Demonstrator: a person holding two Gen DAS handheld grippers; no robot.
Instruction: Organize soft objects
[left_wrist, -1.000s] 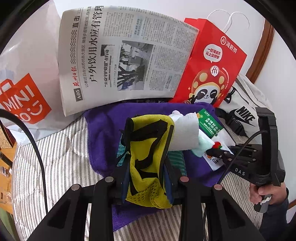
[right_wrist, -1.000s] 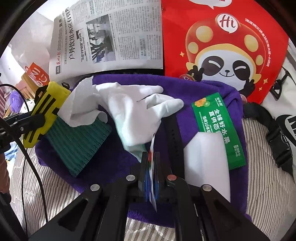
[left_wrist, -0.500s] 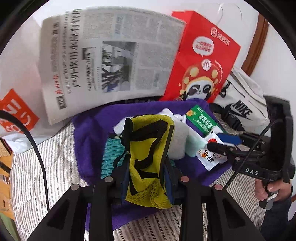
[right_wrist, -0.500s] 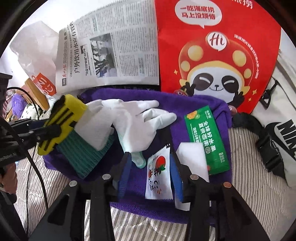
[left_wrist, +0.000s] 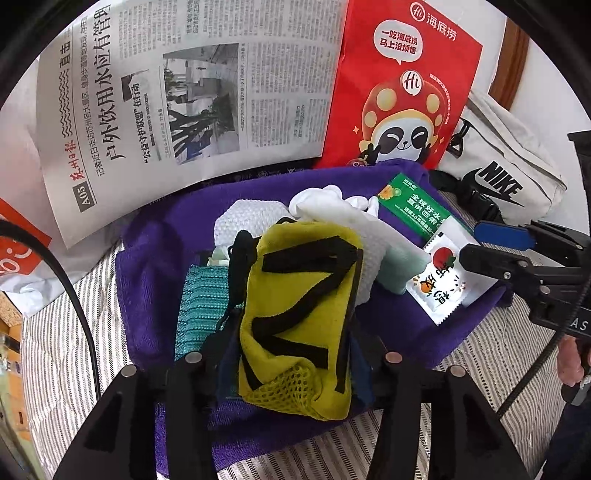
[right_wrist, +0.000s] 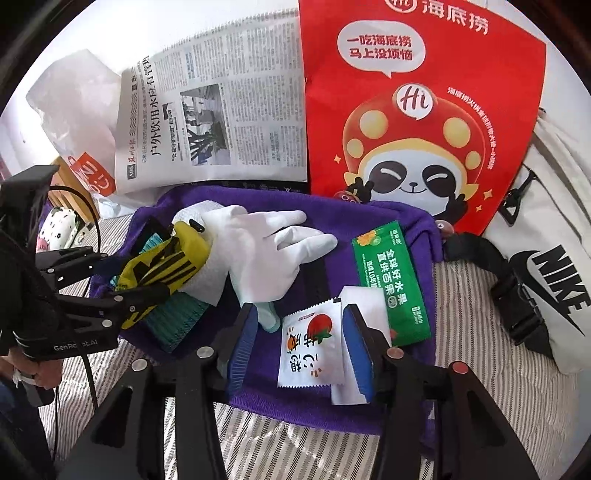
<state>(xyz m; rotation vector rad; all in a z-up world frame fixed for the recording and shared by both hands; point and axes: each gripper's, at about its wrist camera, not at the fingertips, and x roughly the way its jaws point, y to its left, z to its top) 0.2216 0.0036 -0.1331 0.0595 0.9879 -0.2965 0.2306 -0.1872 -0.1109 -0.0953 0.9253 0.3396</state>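
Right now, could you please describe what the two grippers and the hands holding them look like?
Both grippers are matte black frames with silver screws, red-tipped pins and blue ribbed pads. The left gripper carries white "GenRobot.AI" lettering and a black cable; the right gripper shows "AS" in white, also with a black cable. The right hand is bare above a dark sleeve.

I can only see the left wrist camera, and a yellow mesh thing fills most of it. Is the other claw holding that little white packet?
Observer: No. The right claw is open, and the white packet lies flat on the purple towel between its fingers.
Operator: What's hidden behind the yellow thing?
Observer: A white glove lying flat, with its fingers spread toward the green packet.
Operator: Anything under the glove?
Observer: A black strap runs out from beneath it.
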